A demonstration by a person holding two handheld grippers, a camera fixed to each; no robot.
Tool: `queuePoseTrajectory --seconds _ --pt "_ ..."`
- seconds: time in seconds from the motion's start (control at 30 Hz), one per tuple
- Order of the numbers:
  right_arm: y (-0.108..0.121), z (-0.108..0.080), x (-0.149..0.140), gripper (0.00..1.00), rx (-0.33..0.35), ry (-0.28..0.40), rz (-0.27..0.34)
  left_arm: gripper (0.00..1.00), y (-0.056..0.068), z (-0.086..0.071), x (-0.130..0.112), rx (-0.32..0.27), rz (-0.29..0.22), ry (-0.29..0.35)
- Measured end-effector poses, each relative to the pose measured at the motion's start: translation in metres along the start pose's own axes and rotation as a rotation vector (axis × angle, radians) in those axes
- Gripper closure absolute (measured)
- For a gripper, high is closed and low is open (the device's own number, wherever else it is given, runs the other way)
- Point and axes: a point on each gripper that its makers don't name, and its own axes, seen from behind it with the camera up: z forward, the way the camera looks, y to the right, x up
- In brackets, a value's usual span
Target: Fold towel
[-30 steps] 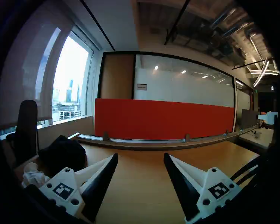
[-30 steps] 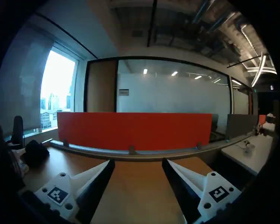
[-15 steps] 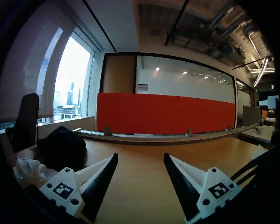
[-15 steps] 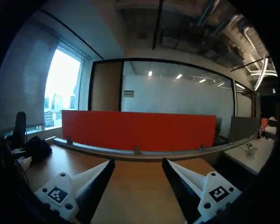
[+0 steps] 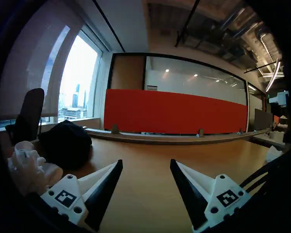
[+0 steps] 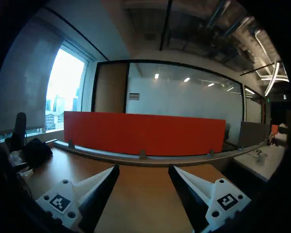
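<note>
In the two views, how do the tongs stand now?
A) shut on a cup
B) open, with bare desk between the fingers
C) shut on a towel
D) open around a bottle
B: the left tongs and the right tongs are both spread wide, and bare wooden desk shows in the gap between their fingers.
</note>
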Motion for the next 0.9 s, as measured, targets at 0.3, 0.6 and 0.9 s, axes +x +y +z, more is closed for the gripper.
queuePoseTrajectory --seconds 0.3,0.6,0.9 --pt "0.0051 0.0004 -0.0035 0.02 -0.005 0.006 -0.002 0.1 -0.0019 -0.0005 -0.0088 0.008 0.036 0.001" --pt "0.0067 0.0013 -0.0027 0.02 -0.003 0.005 -0.009 0.1 -0.0012 -0.0022 -0.0095 0.017 0.058 0.003" --pt "0.0029 0.001 -0.0058 0.02 0.011 0.0 -0.013 0.1 -0.0017 -0.0038 -0.0089 0.024 0.073 0.011"
